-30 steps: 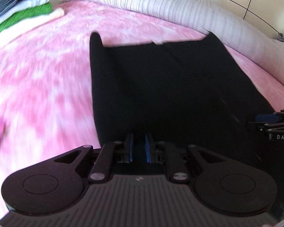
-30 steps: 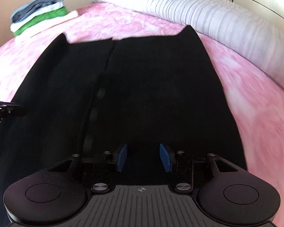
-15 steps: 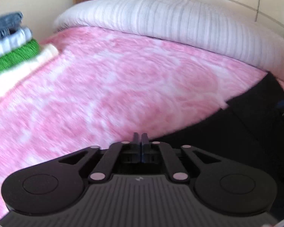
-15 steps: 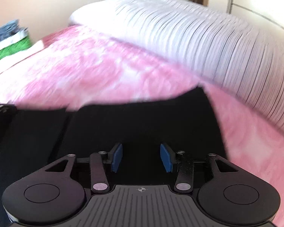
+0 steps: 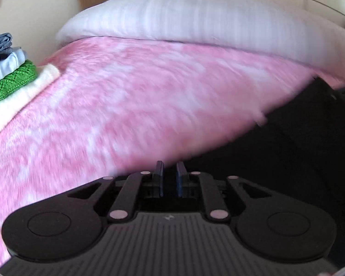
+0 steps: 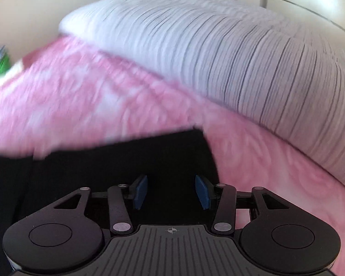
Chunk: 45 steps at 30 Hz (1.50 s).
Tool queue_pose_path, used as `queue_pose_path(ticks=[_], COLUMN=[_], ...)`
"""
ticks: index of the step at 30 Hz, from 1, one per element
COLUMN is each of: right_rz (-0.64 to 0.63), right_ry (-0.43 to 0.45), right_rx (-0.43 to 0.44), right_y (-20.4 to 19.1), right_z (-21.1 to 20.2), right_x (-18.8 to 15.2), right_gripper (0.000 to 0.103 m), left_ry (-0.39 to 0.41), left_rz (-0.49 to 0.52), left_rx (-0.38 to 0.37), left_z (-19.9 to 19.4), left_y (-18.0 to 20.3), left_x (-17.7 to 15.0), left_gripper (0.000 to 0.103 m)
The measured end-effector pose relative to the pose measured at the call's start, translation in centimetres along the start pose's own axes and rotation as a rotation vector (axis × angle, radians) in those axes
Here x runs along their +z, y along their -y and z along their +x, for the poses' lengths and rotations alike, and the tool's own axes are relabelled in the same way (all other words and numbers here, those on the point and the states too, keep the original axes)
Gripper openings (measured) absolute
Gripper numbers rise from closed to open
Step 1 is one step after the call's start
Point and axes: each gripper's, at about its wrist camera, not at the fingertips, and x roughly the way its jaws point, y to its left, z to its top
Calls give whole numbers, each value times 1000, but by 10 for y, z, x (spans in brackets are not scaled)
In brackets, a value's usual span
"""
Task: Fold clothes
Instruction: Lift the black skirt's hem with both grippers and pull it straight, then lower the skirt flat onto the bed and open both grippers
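A black garment lies flat on the pink blanket. In the left wrist view it fills the lower right, and its far edge runs diagonally down to my left gripper. That gripper sits at this edge, its blue pads a small gap apart and nothing visibly pinched. In the right wrist view the black garment spreads under my right gripper, which is wide open just short of the far right corner. Motion blur softens both views.
A long white striped pillow lies across the head of the bed beyond the garment. A stack of folded clothes, with grey, white, green and cream layers, sits at the far left. Wardrobe doors stand behind the pillow.
Both grippers moved forward over the garment toward the pillow. The left gripper's pads were pressed together half a second ago and now stand slightly apart. The right gripper stayed open.
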Motion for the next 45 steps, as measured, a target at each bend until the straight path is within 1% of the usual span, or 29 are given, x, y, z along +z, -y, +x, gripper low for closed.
queue_pose_path(ticks=[1,2,3,6,7,8,11,15,17,19,21,23,25,27,28,29,30,31,33,34,36,37,38,39,41,44,45], right_rz=[24,28,32,44,44,37,29,25,-6,-62,-113,-151,-149,-120,-119,-118,-117,-99,-61,-52,-49,-46,-33,-15,12,-31,-59], right_ry=[2,6,10,22,10,-1,-53,-108,-143,-198,-240,-316,-296,-342,-359,-401,-444,-462,-445,-416,-355,-329,-307,-290,-268,-244,-230], right_rx=[3,21,39,94,123,138,103,89,88,73,78,78,75,82,82,76,71,72,86,87,92,98,114,136,177,195,191], right_y=[3,5,7,12,13,12,12,8,3,-4,-7,-8,-1,6,8,9,9,11,12,11,5,2,0,-1,-5,-15,-20], right_z=[1,-12,-25,-64,-85,-107,-167,-241,-270,-294,-319,-342,-375,-400,-411,-417,-424,-431,-453,-467,-494,-507,-518,-528,-548,-577,-587], right_x=[8,5,2,-8,-22,-39,-98,-185,-230,-273,-317,-360,-393,-410,-412,-413,-414,-411,-395,-383,-359,-347,-333,-321,-300,-280,-278], right_gripper=[45,45,45,45,45,45,46,46,46,46,46,45,45,45,46,45,45,45,45,46,46,46,46,46,46,48,51], left_ry=[8,22,40,47,30,8,-71,-116,-136,-160,-216,-263,-288,-327,-360,-401,-429,-432,-431,-414,-373,-356,-345,-335,-314,-283,-273], left_rz=[-7,-15,-21,-12,-10,-9,-20,-50,-41,-40,-37,-57,-62,-41,-38,-50,-75,-123,-213,-247,-293,-305,-306,-308,-311,-316,-318], left_rx=[20,28,12,-40,-64,-87,-147,-179,-155,-127,-92,-75,-44,-11,-5,-12,-15,-11,-2,7,30,43,56,69,94,132,145], left_z=[6,5,-10,-61,-77,-94,-151,-232,-271,-303,-330,-355,-380,-399,-407,-414,-423,-436,-462,-478,-505,-516,-525,-533,-550,-575,-583], left_y=[-1,-2,-1,12,19,27,61,114,144,172,199,222,244,263,269,273,274,272,268,267,266,268,271,274,280,288,291], left_x=[8,14,12,-11,-26,-43,-103,-187,-224,-259,-291,-322,-345,-353,-351,-345,-337,-326,-304,-292,-266,-255,-250,-244,-234,-217,-212], left_gripper=[11,11,11,11,11,11,11,11,11,11,11,11,9,7,7,7,10,10,10,10,18,26,30,30,35,41,42])
